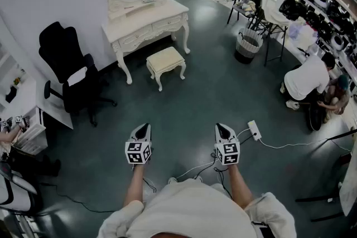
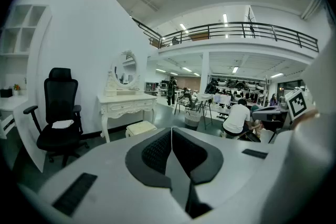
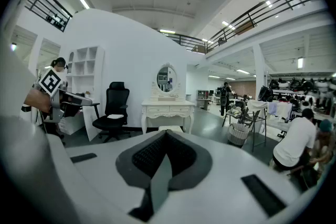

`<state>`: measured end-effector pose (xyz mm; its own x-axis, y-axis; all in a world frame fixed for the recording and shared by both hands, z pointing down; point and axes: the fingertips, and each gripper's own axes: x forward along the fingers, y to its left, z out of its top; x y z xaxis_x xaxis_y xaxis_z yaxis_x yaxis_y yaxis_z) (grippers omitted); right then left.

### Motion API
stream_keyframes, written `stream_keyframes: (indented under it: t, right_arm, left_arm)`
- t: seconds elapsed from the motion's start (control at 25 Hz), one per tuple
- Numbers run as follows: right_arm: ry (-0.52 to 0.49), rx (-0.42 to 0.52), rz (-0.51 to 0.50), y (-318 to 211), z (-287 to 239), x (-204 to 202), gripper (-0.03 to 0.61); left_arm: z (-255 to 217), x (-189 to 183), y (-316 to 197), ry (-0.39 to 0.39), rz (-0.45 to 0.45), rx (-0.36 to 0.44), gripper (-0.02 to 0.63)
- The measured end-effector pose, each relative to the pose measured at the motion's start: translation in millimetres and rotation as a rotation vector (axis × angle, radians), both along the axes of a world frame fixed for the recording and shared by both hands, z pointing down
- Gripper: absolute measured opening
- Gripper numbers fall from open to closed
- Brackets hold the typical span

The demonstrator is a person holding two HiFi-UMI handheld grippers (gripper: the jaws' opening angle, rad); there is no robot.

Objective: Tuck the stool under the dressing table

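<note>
With the left gripper (image 1: 142,131) and right gripper (image 1: 223,132) both closed on nothing and well apart from the stool (image 1: 165,61), which stands just in front of the dressing table (image 1: 146,23), approach squarely and push it straight between the table legs.

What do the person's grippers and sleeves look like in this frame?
Both the left gripper and right gripper are white, tapering wedges with dark textured pads, each carrying a cube of black-and-white square markers. The person wears a white short-sleeved top.
</note>
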<state>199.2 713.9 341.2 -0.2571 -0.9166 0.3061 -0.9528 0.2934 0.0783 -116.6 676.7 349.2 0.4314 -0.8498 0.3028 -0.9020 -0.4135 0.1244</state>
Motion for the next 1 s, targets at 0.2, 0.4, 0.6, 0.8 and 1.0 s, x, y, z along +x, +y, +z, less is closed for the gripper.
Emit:
stream_keyframes:
  t: [0.2, 0.4, 0.6, 0.8, 1.0]
  right_arm:
    - [0.001, 0.005, -0.003, -5.1, -0.6, 1.2, 0.0]
    - [0.004, -0.003, -0.008, -4.2, 2.5, 3.7, 0.0]
    - [-0.034, 0.011, -0.001, -0.6, 0.5, 8.4, 0.002]
    - [-0.089, 0.02, -0.052, 3.5, 0.1, 5.0, 0.084]
    - [-0.096, 0.007, -0.103, 6.3, 1.6, -0.5, 0.256]
  left_arm:
    - [1.9, 5.2, -3.1, 0.001, 0.005, -0.002, 0.018]
    - [3.3, 9.7, -0.3, 0.003, 0.005, -0.01, 0.018]
    - [3.0, 13.4, 6.2, 0.025, 0.007, -0.005, 0.02]
    - [5.5, 21.5, 14.4, 0.063, 0.037, -0.009, 0.05]
    - [11.2, 31.4, 21.2, 0.085, 0.054, -0.033, 0.214]
